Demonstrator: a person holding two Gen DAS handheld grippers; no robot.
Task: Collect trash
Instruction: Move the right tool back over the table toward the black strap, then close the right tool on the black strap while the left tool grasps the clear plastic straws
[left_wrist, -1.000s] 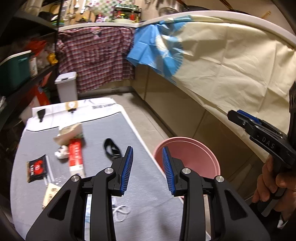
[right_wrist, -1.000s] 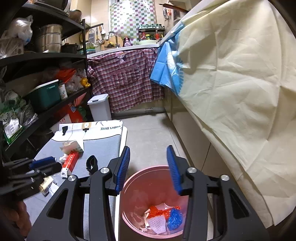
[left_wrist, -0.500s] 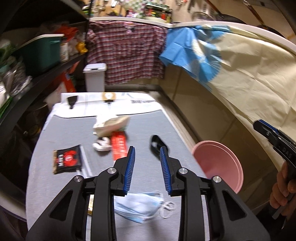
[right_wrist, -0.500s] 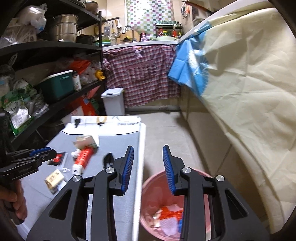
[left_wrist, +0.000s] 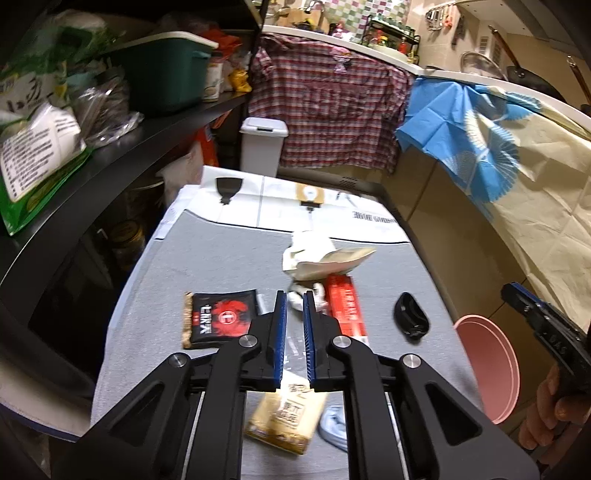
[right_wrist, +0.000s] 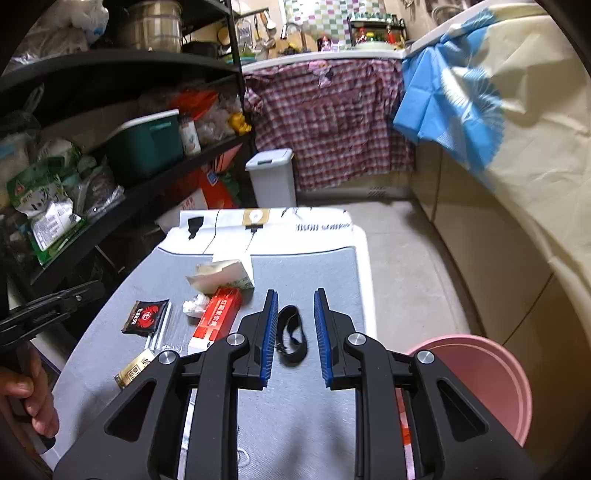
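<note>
Grey felt-like mat (left_wrist: 207, 258); both blue-ribbed tongs (left_wrist: 294, 301) (right_wrist: 295, 299) closing, empty, above black looped strap (right_wrist: 291, 336).

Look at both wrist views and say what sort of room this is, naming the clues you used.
Most likely a small home kitchen or pantry. A tiled wall with hanging utensils sits above a counter, black shelving holds a steel pot and food packets, and a grey-covered table stands in the narrow aisle.

white chinese characters on the red box (right_wrist: 216, 321), unreadable, crab logo on the black packet (left_wrist: 218, 319), lettering illegible
</note>
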